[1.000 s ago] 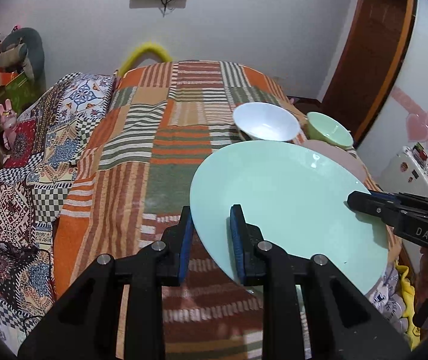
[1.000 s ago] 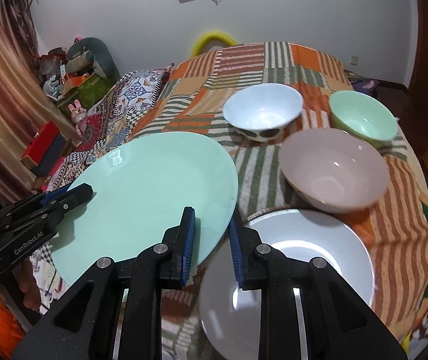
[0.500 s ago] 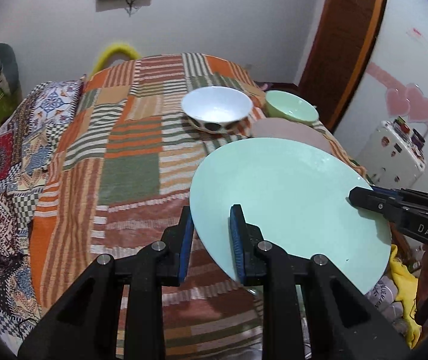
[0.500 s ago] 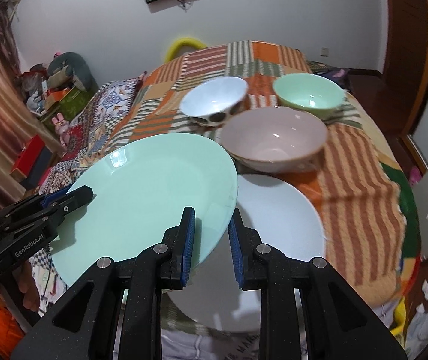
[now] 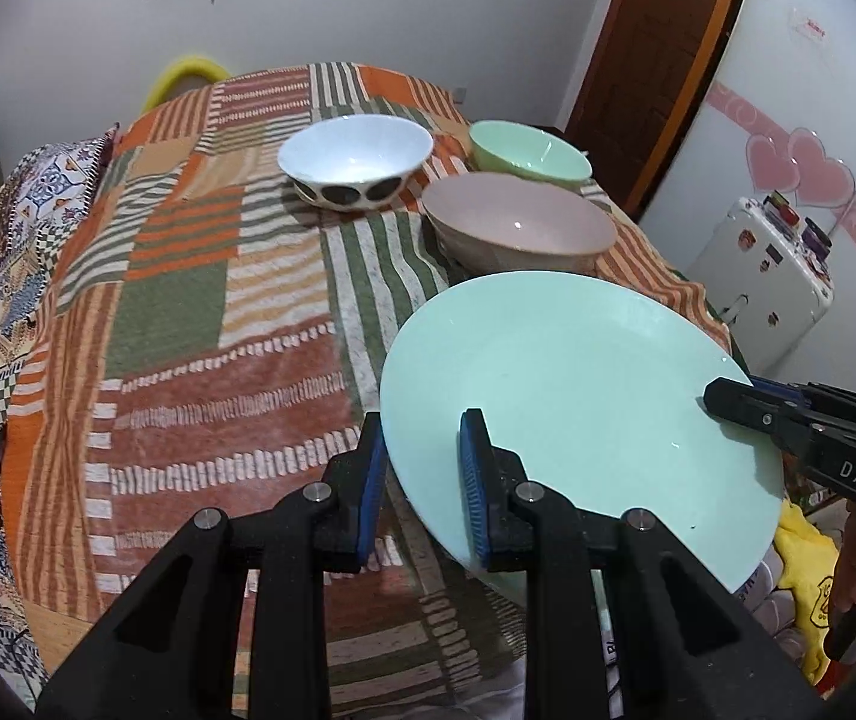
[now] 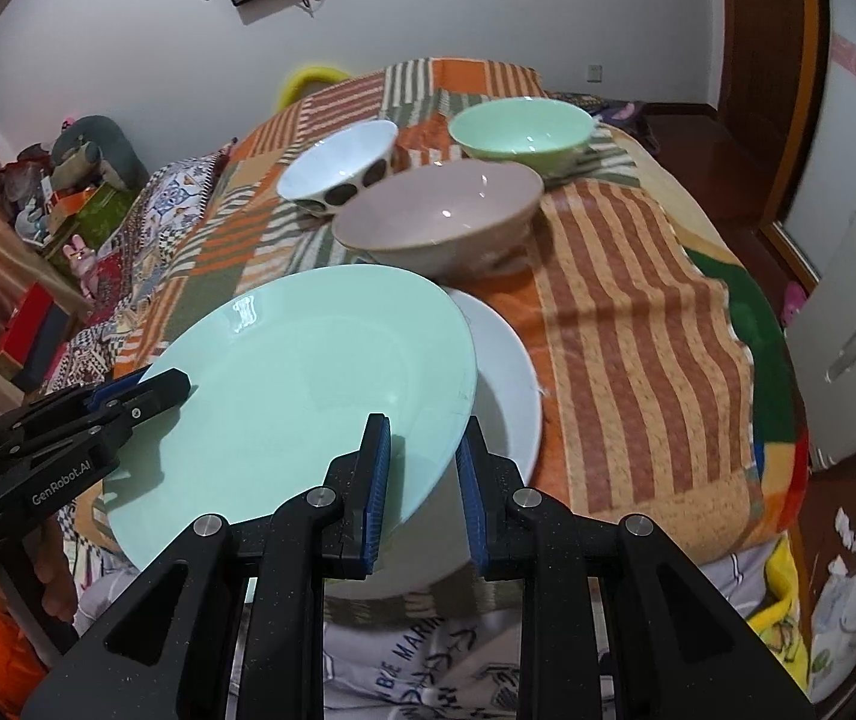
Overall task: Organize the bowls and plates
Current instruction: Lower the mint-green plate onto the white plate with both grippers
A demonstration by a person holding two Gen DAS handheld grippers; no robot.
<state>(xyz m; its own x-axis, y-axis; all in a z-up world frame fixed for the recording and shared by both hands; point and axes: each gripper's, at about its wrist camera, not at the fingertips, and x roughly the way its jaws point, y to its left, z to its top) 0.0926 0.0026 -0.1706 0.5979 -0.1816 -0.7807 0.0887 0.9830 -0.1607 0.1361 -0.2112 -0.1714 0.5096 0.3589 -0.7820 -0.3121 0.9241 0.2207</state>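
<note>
Both grippers carry one mint-green plate (image 5: 572,396) (image 6: 308,402) in the air over the near edge of the bed. My left gripper (image 5: 422,480) is shut on its left rim, and my right gripper (image 6: 422,474) is shut on its right rim. Each gripper also shows in the other's view, clamped on the far rim: the right gripper (image 5: 728,402) and the left gripper (image 6: 164,387). Under the green plate lies a white plate (image 6: 506,372), partly hidden. Behind stand a pinkish-beige bowl (image 6: 446,216), a white bowl with dark spots (image 5: 356,159) and a green bowl (image 5: 527,150).
The dishes rest on a striped patchwork blanket (image 5: 188,312) over a bed. A small white fridge (image 5: 770,264) and a brown door (image 5: 650,60) are at the right. Clothes (image 6: 404,654) lie at the bed's near edge. Toys and boxes (image 6: 74,204) crowd the far left.
Both grippers have carried the green plate to the right and a little lower. It now hangs over the white plate, and the bowls appear closer.
</note>
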